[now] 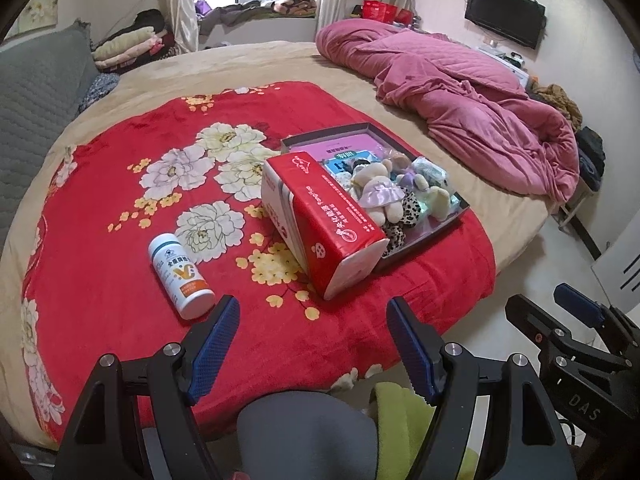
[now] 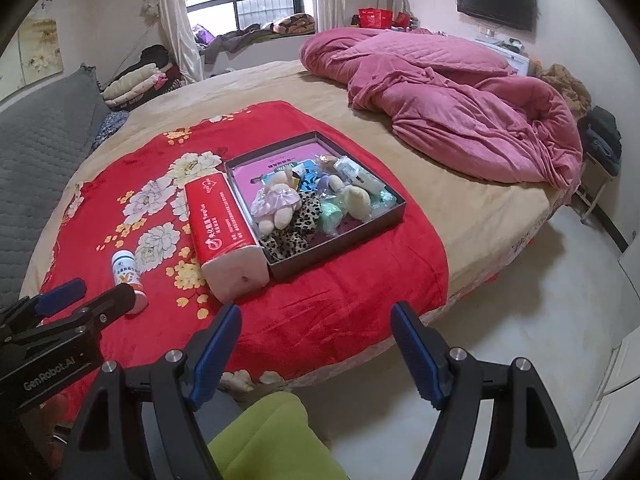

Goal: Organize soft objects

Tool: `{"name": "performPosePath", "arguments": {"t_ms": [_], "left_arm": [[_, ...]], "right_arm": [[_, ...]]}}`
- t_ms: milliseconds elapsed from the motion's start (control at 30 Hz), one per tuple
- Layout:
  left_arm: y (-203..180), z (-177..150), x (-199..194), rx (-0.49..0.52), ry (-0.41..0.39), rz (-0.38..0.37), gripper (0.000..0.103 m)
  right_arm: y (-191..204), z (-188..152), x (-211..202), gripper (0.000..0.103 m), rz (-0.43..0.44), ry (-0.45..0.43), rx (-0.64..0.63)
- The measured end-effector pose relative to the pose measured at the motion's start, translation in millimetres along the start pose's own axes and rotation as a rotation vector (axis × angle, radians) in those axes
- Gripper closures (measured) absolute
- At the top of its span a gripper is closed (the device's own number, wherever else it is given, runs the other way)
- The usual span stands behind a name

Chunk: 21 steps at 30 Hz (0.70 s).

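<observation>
Soft toys heaped in a shallow dark box on the red floral blanket: a cream plush bear in a pale pink frilly skirt, lying on its back toward the box's 8 o'clock side; leopard-print fabric pieces under and beside it; a pale green soft lump, a cream plush and small wrapped packets toward 2 o'clock. Pink liner bare at the box's 11 o'clock corner.

Touching the box's left wall, a red tissue pack, lying lengthwise. At 8 o'clock from that, well apart, a white bottle on its side.

Blanket open and flat at 6 o'clock of the box, up to the bed edge; bare floor beyond at 4 o'clock. Crumpled pink quilt at 1 o'clock, apart from the box.

Left gripper spread wide, nothing between the pads. Right gripper likewise wide apart and empty, short of the bed edge.
</observation>
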<state>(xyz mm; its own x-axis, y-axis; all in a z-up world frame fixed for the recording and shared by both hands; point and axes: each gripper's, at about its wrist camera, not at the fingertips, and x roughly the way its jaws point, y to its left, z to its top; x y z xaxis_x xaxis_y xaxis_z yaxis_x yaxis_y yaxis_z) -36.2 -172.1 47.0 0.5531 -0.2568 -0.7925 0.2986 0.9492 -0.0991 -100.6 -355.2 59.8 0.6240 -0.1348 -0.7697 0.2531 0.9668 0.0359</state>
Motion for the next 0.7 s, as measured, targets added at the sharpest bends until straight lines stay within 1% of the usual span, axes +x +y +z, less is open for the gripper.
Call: {"name": "performPosePath", "arguments": {"t_ms": [333, 700], "left_arm": [[-2.8, -1.3, 1.2, 0.007, 0.007, 0.008, 0.026], [1.1, -1.6, -0.5, -0.005, 0.007, 0.007, 0.026]], "right_arm": [[5.6, -3.1, 1.0, 0.027, 0.013, 0.010, -0.009], [11.0, -4.6, -1.7, 0.027, 0.022, 0.000, -0.032]]}}
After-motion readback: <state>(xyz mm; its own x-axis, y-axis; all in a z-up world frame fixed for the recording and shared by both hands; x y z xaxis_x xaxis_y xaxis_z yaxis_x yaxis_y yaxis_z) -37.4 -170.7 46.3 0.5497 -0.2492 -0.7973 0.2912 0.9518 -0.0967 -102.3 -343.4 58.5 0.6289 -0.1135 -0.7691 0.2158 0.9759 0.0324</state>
